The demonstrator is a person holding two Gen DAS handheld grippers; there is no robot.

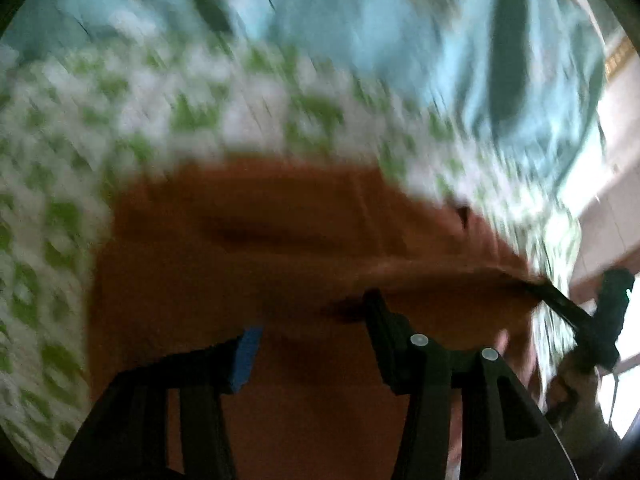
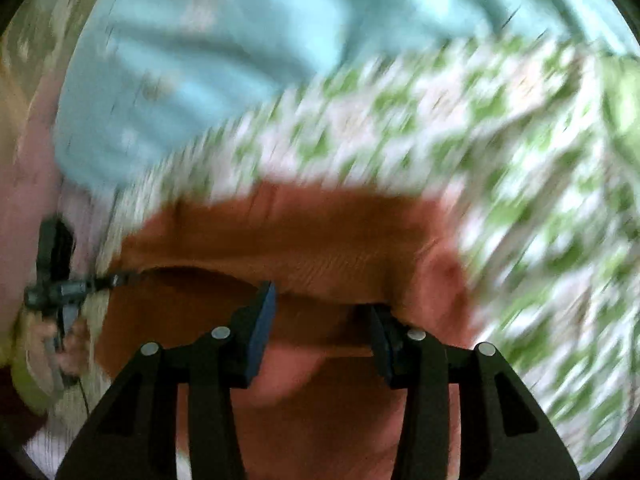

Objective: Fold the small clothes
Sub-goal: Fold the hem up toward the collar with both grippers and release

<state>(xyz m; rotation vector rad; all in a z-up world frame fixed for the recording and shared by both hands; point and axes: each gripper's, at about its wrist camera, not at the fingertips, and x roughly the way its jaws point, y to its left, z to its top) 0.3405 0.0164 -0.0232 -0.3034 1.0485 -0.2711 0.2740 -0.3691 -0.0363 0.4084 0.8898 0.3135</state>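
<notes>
A rust-orange garment [image 1: 256, 248] lies on a green-and-white patterned sheet [image 1: 60, 152]; both views are badly blurred by motion. My left gripper [image 1: 312, 324] hovers over the garment's near part, its jaws apart and nothing pinched between the pads. The right wrist view shows the same garment [image 2: 320, 232] with a raised fold edge across it. My right gripper [image 2: 323, 306] stands open just above that edge. Each gripper shows in the other's view: the right gripper [image 1: 600, 316] at the garment's right corner, the left gripper [image 2: 56, 280] at its left corner, with a hand [image 2: 68, 340] behind it.
A light blue cloth [image 1: 360, 32] lies crumpled beyond the patterned sheet, also at the top of the right wrist view as blue cloth [image 2: 192, 64]. A pale wall or floor [image 1: 616, 152] shows past the sheet's right edge.
</notes>
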